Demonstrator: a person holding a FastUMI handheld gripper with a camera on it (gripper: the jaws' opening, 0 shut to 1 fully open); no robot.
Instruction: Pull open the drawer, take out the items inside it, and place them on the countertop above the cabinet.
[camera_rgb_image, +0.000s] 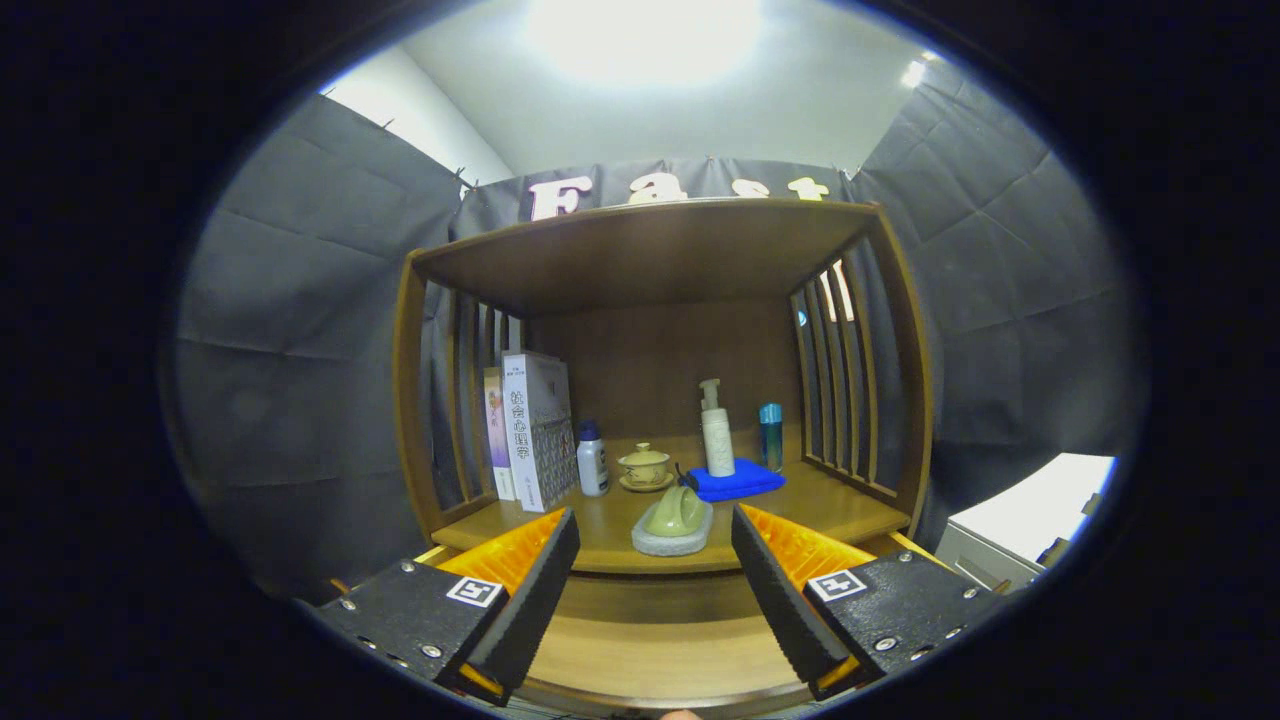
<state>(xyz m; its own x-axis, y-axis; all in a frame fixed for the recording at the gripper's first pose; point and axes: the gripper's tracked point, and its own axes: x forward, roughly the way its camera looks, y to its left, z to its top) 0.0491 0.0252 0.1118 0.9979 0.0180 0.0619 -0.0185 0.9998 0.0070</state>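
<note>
My gripper (655, 525) is open, its fingers spread wide and pressing on nothing. Between the fingertips, at the countertop's front edge, sits a green rounded item on a grey stone-like base (672, 522); whether the fingers reach it I cannot tell. The wooden countertop (830, 510) belongs to a cabinet with slatted sides and a roof board. Below its front edge, under the fingers, lies a pale wooden surface (650, 645) that looks like the pulled-out drawer. The part of it that shows holds nothing.
Farther back on the countertop stand upright books (535, 430), a white bottle with a blue cap (592, 462), a lidded tea cup on a saucer (645, 466), a pump bottle (716, 430) on a blue cloth (740, 482), and a teal can (770, 436). A white table (1030, 515) stands to the right.
</note>
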